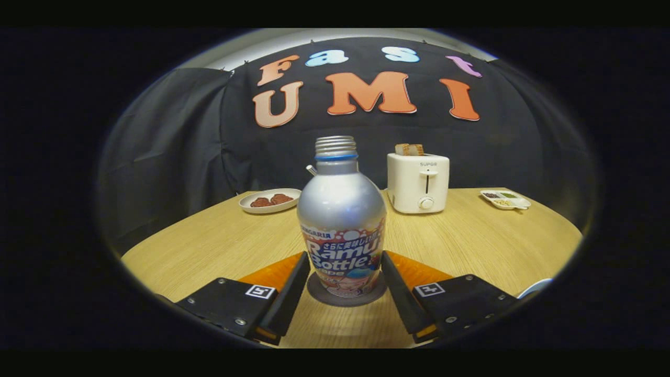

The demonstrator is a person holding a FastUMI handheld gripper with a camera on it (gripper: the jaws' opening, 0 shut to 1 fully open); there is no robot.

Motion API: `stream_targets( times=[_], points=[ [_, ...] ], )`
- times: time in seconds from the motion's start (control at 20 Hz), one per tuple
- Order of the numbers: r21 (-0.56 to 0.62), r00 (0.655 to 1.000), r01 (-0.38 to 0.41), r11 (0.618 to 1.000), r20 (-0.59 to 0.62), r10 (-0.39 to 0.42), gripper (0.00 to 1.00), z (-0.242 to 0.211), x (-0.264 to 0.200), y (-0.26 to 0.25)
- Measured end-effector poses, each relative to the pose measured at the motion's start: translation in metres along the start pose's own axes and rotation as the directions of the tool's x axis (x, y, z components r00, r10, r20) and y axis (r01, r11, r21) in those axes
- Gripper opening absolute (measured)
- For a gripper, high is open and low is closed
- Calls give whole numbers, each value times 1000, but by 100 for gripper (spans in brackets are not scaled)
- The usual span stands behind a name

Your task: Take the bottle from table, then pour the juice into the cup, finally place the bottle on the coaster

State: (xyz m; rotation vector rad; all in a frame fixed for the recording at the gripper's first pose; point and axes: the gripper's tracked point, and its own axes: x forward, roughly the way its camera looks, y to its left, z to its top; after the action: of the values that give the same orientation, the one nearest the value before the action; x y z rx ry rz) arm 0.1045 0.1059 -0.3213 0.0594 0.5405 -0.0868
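Observation:
A silver bottle (343,209) with an uncapped threaded neck and a colourful label stands upright on a dark round coaster (320,294) on the wooden table (471,241). My gripper (345,256) holds it low down, one finger pressing each side of the label, so it is shut on the bottle. A pale rounded rim (535,288), perhaps the cup, peeks out past the right finger.
Beyond the bottle to the right, a white toaster (417,182) holds toast slices. A white plate (269,200) with brown food lies back left, and a small divided dish (505,199) sits back right. A small light handle (311,169) pokes out behind the bottle's shoulder.

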Motion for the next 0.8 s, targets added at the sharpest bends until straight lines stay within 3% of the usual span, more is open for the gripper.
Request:
stream_targets(
  times=[0.45,0.8],
  points=[
    [-55,994,-32,998,107,37,90,56,-66,1],
    [-78,965,-19,997,258,39,93,123,-137,-12]
  ],
)
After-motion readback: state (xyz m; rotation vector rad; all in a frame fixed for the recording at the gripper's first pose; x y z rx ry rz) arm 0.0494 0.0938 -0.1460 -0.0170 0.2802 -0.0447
